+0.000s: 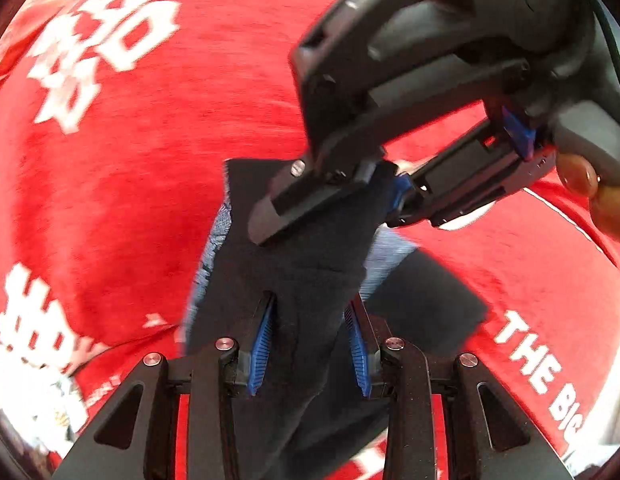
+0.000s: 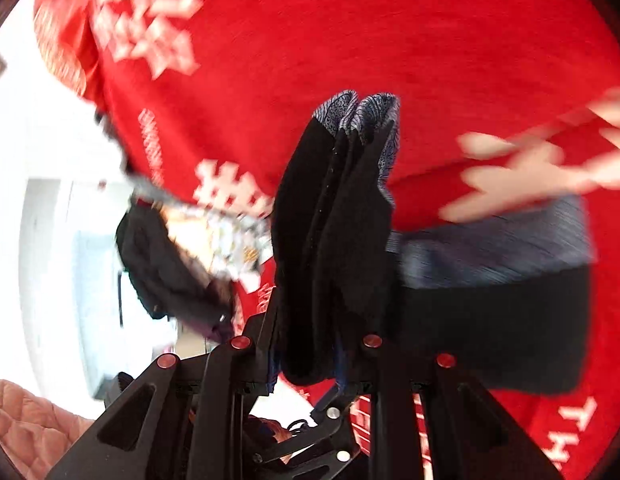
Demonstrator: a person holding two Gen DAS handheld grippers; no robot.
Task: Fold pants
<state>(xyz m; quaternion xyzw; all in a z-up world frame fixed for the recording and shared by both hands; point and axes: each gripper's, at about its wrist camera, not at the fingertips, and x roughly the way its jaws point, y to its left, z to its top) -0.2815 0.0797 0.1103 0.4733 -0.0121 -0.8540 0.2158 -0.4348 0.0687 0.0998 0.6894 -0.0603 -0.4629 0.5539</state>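
The pants are black with a blue-grey patterned waistband and hang bunched above a red cloth with white lettering. My left gripper is shut on a fold of the black fabric between its blue pads. My right gripper shows in the left wrist view just beyond, clamped on the same bunch higher up. In the right wrist view the right gripper is shut on the layered pants, whose patterned band trails right.
The red cloth covers the whole surface under both grippers. A dark garment hangs off its left edge, with a white wall and floor beyond. A pink quilted cushion lies at the lower left.
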